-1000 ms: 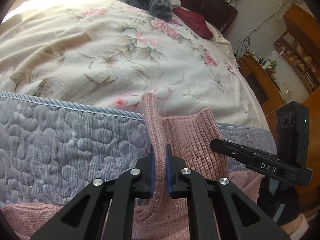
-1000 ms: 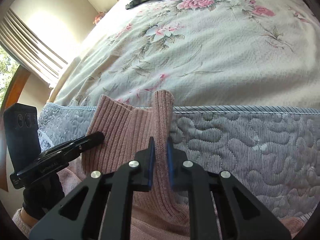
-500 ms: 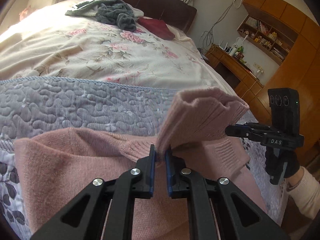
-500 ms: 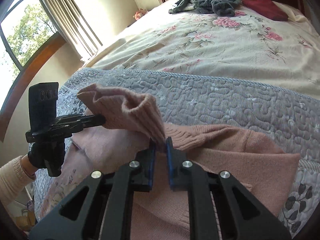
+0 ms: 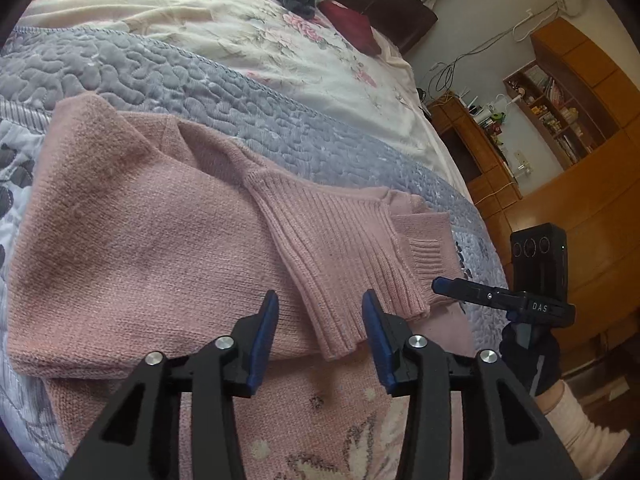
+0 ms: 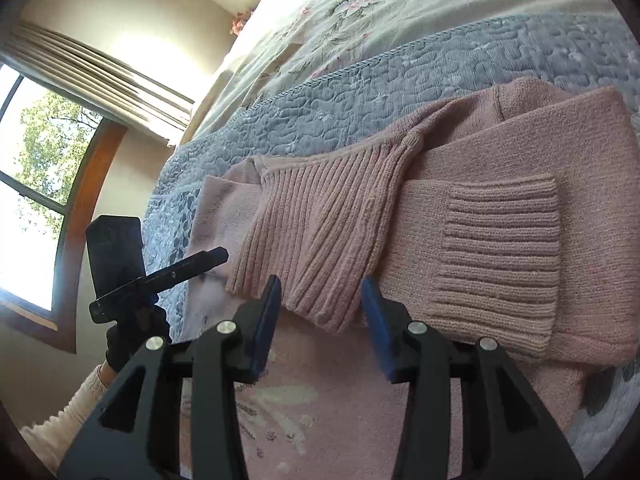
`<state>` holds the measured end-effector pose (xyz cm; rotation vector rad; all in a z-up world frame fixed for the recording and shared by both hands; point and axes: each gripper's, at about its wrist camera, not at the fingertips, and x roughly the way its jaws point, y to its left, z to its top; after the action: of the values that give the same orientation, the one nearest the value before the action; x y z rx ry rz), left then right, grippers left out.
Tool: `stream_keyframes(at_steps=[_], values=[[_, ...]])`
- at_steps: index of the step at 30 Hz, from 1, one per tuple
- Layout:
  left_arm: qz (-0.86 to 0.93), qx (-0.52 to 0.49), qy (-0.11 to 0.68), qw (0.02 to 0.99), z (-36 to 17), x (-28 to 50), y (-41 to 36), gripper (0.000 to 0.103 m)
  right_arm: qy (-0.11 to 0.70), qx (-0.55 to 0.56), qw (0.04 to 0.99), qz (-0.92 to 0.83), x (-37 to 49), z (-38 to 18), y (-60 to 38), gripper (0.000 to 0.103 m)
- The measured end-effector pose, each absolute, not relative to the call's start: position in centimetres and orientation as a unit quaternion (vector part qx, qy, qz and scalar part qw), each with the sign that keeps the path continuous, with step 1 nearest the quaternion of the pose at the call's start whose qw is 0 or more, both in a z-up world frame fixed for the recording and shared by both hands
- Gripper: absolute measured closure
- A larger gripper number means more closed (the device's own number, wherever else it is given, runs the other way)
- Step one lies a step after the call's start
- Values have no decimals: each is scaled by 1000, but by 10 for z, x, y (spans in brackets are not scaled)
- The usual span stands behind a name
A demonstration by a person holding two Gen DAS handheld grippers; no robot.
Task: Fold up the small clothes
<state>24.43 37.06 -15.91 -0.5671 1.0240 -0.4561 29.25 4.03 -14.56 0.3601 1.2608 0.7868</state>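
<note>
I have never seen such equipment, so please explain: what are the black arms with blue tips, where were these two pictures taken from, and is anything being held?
No robot is here. A person holds a hand-operated clamp tool in each hand, and each tool carries a wide-angle camera looking forward along its two fingers. So one picture is from the left gripper and the other from the right gripper. Each view also shows the other tool at its edge, gripped by a gloved hand.

On the bed lies a grey-blue quilt, and on it a pink sweater with its ribbed collar folded down over the body. In the right view a ribbed cuff lies flat across the sweater.

Nothing is held: both grippers stand open, just above the knit.
</note>
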Motion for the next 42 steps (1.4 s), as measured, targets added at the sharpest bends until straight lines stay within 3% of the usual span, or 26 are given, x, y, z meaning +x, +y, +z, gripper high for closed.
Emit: stream_keyframes(at_steps=[3,4,6,11,16,21,22,24,26,27,29,35,42], values=[[-201,-277,513,787,-174,256,356,59,602,165,705,336,295,-163,55,63],[-200,-280,521,781,-180,258,353,61,606,173,700,337,295,-167,57,73],[-204,-287,526,774,-186,261,349,94,607,194,691,342,298,-169,57,91],[-203,-288,506,787,-176,265,360,94,590,186,712,332,301,-153,43,93],[-200,-284,532,772,-196,264,369,94,612,136,716,307,295,-176,44,94],[-180,-304,528,772,-194,252,374,87,600,134,727,306,287,-169,44,88],[-171,-298,529,776,-188,246,373,83,595,129,733,305,282,-162,41,84],[-155,-280,525,789,-170,225,371,67,576,122,747,308,263,-141,32,84],[-141,-244,512,811,-147,193,368,65,558,121,762,307,234,-121,15,75],[-137,-224,506,822,-136,172,367,60,549,114,771,302,216,-112,6,69],[-113,-182,498,840,-117,129,367,51,539,100,783,294,177,-99,-11,65],[-47,-123,521,843,-103,5,383,48,564,94,782,248,63,-102,-71,57],[15,-138,544,827,-114,-85,408,47,586,104,777,206,-17,-113,-112,50]])
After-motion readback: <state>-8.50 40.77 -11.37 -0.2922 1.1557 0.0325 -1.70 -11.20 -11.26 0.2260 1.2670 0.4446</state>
